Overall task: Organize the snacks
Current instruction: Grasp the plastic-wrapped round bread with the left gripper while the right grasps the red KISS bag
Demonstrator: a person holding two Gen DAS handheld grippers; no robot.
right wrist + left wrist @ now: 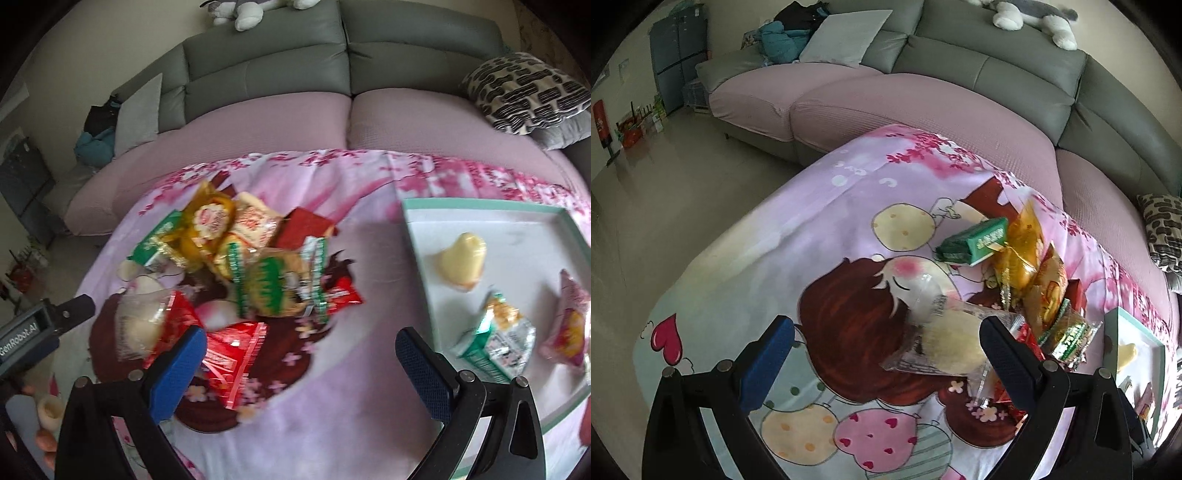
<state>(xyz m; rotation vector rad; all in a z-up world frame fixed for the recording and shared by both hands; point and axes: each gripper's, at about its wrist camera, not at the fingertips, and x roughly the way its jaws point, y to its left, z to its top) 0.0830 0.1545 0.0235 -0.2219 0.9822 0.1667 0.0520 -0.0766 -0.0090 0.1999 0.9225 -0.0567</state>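
A heap of wrapped snacks lies on a pink cartoon cloth. My left gripper is open over the cloth, and a clear-wrapped pale cake lies between its fingers near the right one. Behind it are a green box and golden packets. My right gripper is open with nothing between its fingers; a red packet lies by its left finger. The white tray at right holds a yellow jelly, a green-white packet and a pink packet.
A grey sofa with pink seat covers runs behind the table. A patterned cushion lies at its right and a plush toy on its back. The left gripper's body enters the right wrist view at left. Bare floor lies left.
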